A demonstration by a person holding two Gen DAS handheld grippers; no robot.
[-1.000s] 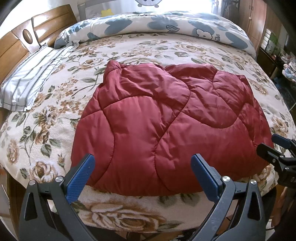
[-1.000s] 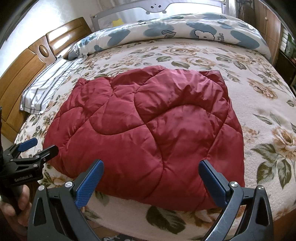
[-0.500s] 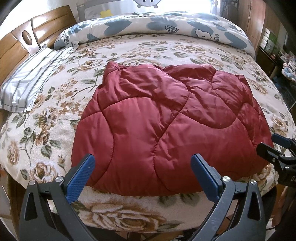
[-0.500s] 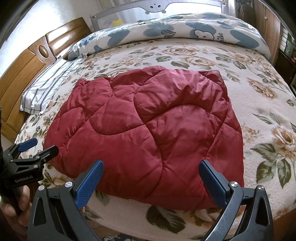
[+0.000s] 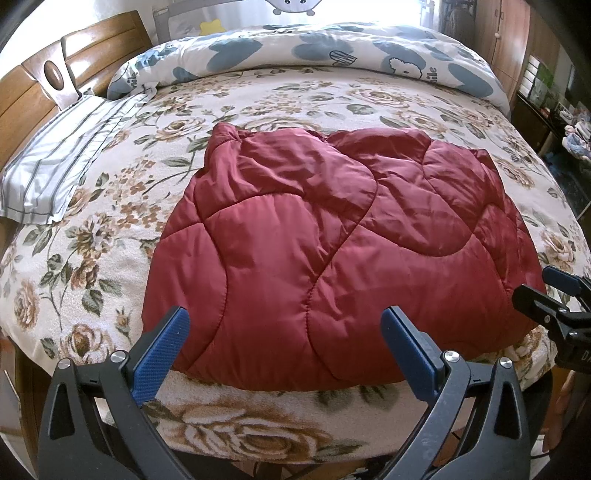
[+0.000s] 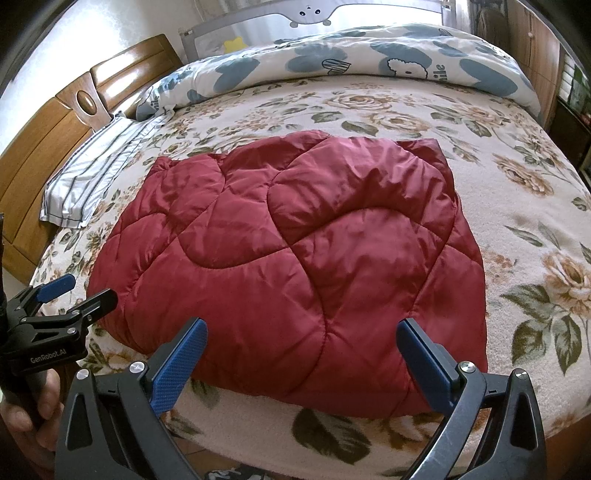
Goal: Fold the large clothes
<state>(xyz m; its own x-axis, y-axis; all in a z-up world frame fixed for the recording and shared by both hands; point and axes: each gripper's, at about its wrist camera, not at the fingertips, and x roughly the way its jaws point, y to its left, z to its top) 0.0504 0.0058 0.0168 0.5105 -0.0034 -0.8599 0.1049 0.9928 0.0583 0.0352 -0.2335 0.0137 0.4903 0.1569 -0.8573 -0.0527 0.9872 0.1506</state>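
A dark red quilted jacket (image 5: 332, 251) (image 6: 295, 258) lies folded into a thick rounded rectangle near the front edge of the bed. My left gripper (image 5: 284, 343) hovers open just short of the jacket's near edge, holding nothing. My right gripper (image 6: 301, 354) is open too, in front of the same edge further right, also holding nothing. In the left wrist view the right gripper (image 5: 550, 291) shows at the right border. In the right wrist view the left gripper (image 6: 70, 295) sits at the left, held by a hand (image 6: 33, 406).
The bed carries a floral blanket (image 5: 110, 258) (image 6: 535, 240). A rolled blue-and-white duvet (image 5: 332, 48) lies along the far side, a striped pillow (image 5: 55, 166) at the left by the wooden headboard (image 5: 37, 85). Wooden cabinets (image 5: 506, 33) stand at the right.
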